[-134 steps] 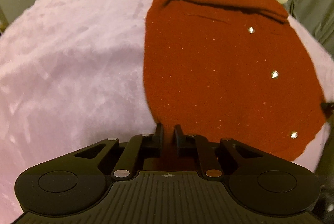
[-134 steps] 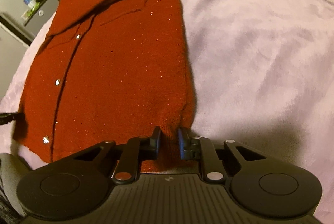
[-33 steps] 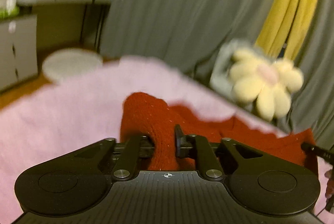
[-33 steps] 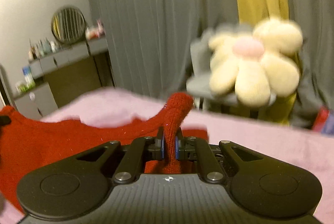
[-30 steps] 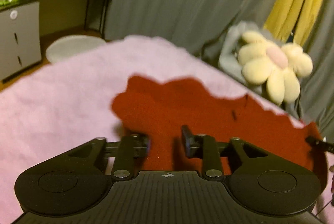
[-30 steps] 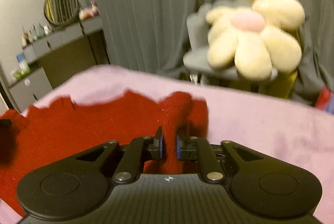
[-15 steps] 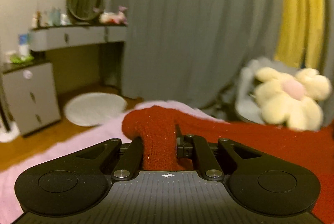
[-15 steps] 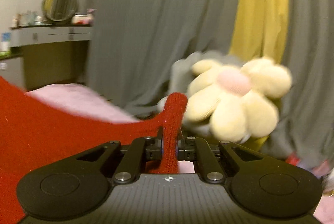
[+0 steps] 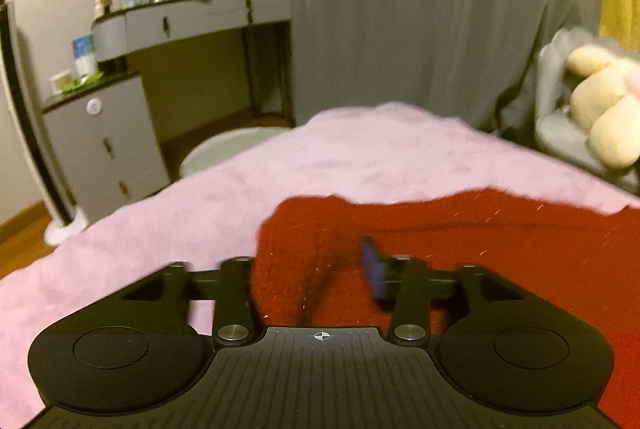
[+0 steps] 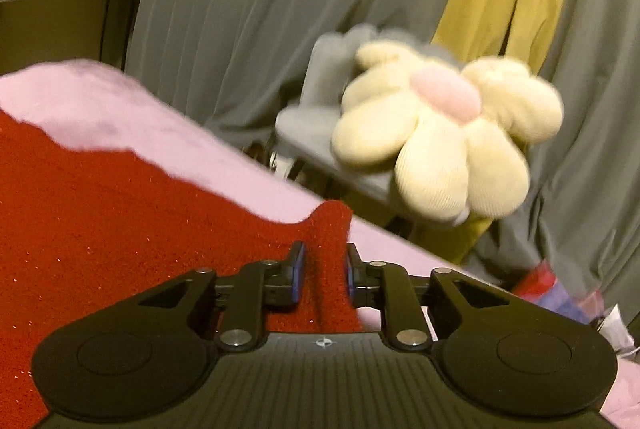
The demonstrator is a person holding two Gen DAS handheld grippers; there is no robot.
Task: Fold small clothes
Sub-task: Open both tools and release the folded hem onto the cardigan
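Note:
A dark red knit cardigan (image 9: pixel 500 241) lies on the pink plush bedcover (image 9: pixel 320 157). In the left wrist view my left gripper (image 9: pixel 308 269) is open, its jaws wide apart over the cardigan's left corner; the fabric bunches loosely between them. In the right wrist view the cardigan (image 10: pixel 120 213) spreads to the left, and its right corner stands up between the jaws of my right gripper (image 10: pixel 323 269). Those jaws have parted a little and the fabric still fills the gap.
A cream flower-shaped cushion (image 10: pixel 440 137) rests on a grey chair past the bed's far edge, also in the left wrist view (image 9: pixel 600 101). Grey and yellow curtains hang behind. A grey dressing table (image 9: pixel 192 17) and drawer unit (image 9: pixel 104 133) stand left.
Both grippers carried the cardigan's near edge up and over towards the far edge. Since half a second ago they lowered onto the bed; the left jaws opened wide and the right jaws parted slightly.

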